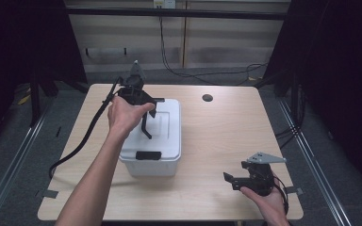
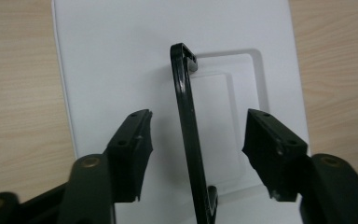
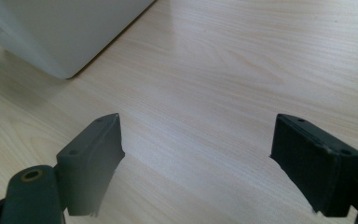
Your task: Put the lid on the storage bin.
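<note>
While the left gripper [image 2: 196,140] stands spread about the box's [image 1: 162,157] raised black handle [image 2: 186,126], untouched, the release looks done; withdrawing upward follows.

A white lidded plastic storage box [image 1: 153,141] is sitting on the left half of a light wooden table [image 1: 217,136], its black carrying handle [image 2: 189,135] standing upright between the left gripper's [image 2: 198,140] parted jaws; the right gripper [image 1: 233,181] is resting at the near right corner.

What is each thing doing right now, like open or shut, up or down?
Box lid: shut on the white box.
Black handle: standing up, between the left jaws, untouched.
Front latch: down.
Left gripper: open.
Right gripper: open, holding nothing.
</note>
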A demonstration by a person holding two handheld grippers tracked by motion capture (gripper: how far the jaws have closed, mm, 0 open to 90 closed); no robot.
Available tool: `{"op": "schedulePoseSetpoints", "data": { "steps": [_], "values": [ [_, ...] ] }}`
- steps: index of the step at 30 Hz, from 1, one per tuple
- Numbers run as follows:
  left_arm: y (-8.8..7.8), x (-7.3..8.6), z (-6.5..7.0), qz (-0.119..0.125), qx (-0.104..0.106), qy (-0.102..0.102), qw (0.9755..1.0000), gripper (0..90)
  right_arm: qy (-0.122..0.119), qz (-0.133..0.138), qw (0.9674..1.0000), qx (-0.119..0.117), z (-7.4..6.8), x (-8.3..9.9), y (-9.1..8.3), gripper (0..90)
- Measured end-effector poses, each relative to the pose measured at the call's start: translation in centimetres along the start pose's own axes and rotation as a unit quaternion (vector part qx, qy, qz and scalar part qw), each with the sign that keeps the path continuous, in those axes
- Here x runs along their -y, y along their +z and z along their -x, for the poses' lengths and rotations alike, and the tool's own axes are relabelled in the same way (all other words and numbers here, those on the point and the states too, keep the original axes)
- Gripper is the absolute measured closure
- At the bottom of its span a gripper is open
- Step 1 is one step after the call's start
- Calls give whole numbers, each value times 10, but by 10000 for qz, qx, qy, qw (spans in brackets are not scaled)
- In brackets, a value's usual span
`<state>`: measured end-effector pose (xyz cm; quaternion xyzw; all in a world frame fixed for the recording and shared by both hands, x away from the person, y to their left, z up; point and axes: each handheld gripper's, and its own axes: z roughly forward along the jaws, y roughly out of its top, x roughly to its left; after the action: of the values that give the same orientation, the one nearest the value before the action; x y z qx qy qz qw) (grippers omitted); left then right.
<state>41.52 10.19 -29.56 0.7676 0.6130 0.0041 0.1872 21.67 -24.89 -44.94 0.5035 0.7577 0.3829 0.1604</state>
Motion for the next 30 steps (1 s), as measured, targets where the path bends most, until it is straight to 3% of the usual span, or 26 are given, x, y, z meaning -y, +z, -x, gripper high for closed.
{"op": "schedulePoseSetpoints", "data": {
  "steps": [2,5,8,9,12,14,16,18,20,24,26,27,30],
  "values": [
    [-2,1,-4,12,115,62,9999,357,-4,15,10000,4,1,0,0,160],
    [-2,3,-13,93,106,136,9998,312,4,5,10000,3,0,0,0,160],
    [-4,6,-24,176,297,183,9992,283,3,7,10000,5,0,0,0,160],
    [-6,9,-27,271,406,302,9983,252,4,4,10000,7,0,0,1,159],
    [-9,12,-32,361,491,407,9973,242,14,0,10000,6,1,0,1,160],
    [-11,14,-40,434,494,738,9951,231,15,0,10000,11,1,0,1,159],
    [-12,16,-47,496,557,731,9945,155,7,3,10000,10,0,0,1,159],
    [-14,19,-56,578,744,962,9909,195,6,5,10000,7,0,0,0,160],
    [-16,22,-62,625,907,1089,9879,155,18,-1,10000,9,1,0,1,160],
    [-22,28,-71,729,867,1233,9859,166,14,-4,10000,10,1,0,1,160],
    [-24,31,-74,751,889,1393,9834,169,17,-1,10000,8,1,0,1,160],
    [-27,36,-77,833,916,1544,9802,177,16,-4,10000,17,1,0,1,160],
    [-27,41,-79,848,960,1627,9783,176,24,-4,10000,15,1,0,1,160]
  ]
}}
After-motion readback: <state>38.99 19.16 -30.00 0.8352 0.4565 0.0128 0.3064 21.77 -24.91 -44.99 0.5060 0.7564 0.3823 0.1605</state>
